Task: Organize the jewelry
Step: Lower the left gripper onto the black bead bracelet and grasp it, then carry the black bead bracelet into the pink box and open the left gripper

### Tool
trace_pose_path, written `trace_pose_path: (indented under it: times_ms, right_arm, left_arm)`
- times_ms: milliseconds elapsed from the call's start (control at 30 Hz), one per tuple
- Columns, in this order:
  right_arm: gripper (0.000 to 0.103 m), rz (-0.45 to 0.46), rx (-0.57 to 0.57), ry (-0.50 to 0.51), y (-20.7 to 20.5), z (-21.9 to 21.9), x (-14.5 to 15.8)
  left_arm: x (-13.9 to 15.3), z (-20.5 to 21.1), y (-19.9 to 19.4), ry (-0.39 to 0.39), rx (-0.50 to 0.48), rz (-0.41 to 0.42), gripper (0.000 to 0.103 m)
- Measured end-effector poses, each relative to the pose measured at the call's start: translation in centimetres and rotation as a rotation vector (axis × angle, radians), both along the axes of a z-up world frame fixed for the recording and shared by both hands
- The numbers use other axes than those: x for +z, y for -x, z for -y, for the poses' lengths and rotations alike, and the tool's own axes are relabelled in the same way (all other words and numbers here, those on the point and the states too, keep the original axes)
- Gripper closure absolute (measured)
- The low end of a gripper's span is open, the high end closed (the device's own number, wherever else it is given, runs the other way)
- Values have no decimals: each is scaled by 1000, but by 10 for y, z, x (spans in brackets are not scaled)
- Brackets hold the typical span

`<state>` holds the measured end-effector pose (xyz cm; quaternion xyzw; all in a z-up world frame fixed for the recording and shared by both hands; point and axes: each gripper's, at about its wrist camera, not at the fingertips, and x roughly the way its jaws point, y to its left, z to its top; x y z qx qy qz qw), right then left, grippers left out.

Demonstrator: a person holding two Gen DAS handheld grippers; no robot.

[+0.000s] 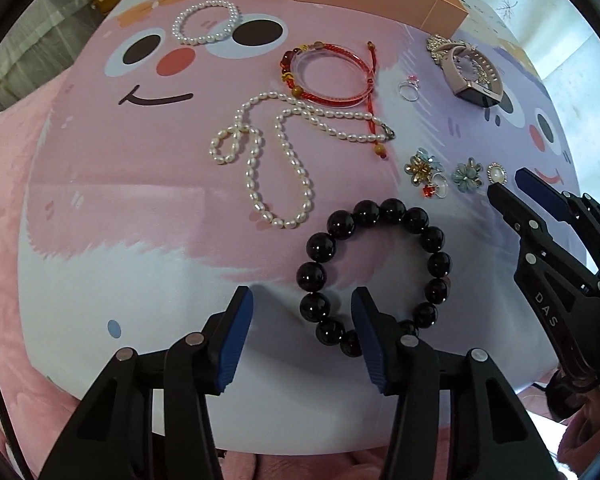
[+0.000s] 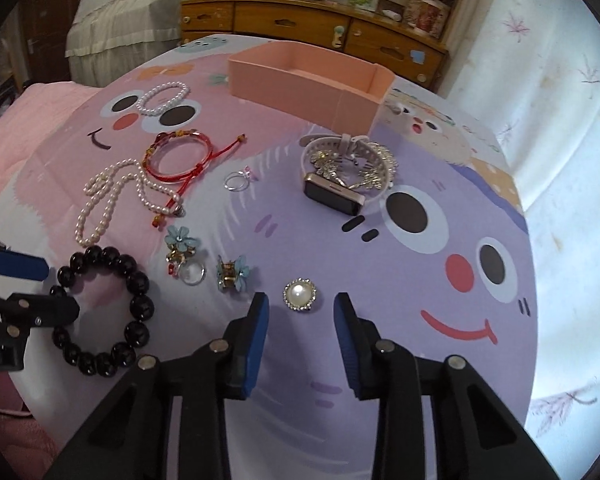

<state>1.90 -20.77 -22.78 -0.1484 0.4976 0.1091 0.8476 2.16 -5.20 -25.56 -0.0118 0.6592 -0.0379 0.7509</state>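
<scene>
Cartoon faces in pink and lilac cover the mat [image 2: 284, 216] on which all the jewelry lies loose. Left gripper [image 1: 302, 312] hovers low with its blue pads spread wide, holding nothing; its right pad overlaps the near arc of the black bead bracelet [image 1: 374, 272]. Right gripper [image 2: 301, 312] is also spread and holds nothing, and the pearl brooch [image 2: 299, 295] lies on the mat between its 2 tips.

Only the right wrist view shows inside the pink box [image 2: 312, 80] at the far edge of the mat: what can be seen of its interior holds no jewelry. That view also takes in a wooden dresser [image 2: 312, 26] behind the box. From the left wrist view only the box's outer wall shows, but the right gripper's tips appear just beside the brooch.

Past the bracelet lies a long pearl necklace [image 1: 276, 152], its clasp end crossing the red cord bracelet [image 1: 328, 76]. A small pearl bracelet [image 1: 206, 22] rests farthest left. A thin ring [image 1: 409, 90] sits between the red bracelet and the watch [image 2: 340, 192], which lies against a rhinestone piece [image 2: 374, 168]. 2 flower pieces [image 2: 208, 264] and another ring lie between the black bracelet and the brooch.
</scene>
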Motion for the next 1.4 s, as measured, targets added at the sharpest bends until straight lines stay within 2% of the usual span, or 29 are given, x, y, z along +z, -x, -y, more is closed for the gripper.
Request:
trace_pose_path:
  times_ms: [133, 200, 267, 333, 433, 600, 633, 967, 1167, 1400]
  right_arm:
    - [75, -22, 23, -60, -4, 6, -2]
    - [77, -25, 27, -78, -6, 8, -2]
    - [81, -33, 29, -108, -7, 10, -3]
    - [87, -26, 31, -116, -7, 11, -3]
    - [90, -30, 38, -136, -9, 14, -3]
    - [94, -34, 19, -165, -11, 22, 0]
    - [102, -33, 17, -172, -12, 23, 1]
    - [102, -16, 28, -190, -13, 21, 19]
    - [102, 41, 3, -215, -28, 19, 52]
    - [102, 128, -47, -268, -62, 20, 91]
  left_arm:
    - [2, 5, 5, -34, 41, 3, 67]
    - [2, 4, 7, -17, 60, 9, 85]
    - [6, 0, 6, 0, 79, 8, 90]
    - [4, 3, 3, 2, 83, 19, 90]
    - [6, 4, 2, 17, 68, 37, 90]
    - [30, 11, 3, -11, 13, 100, 90]
    - [33, 12, 4, -15, 0, 106, 90]
    - [114, 25, -7, 58, -106, 240, 90]
    - [159, 20, -36, 43, -189, 374, 90]
    - [200, 20, -89, 84, -198, 533, 90]
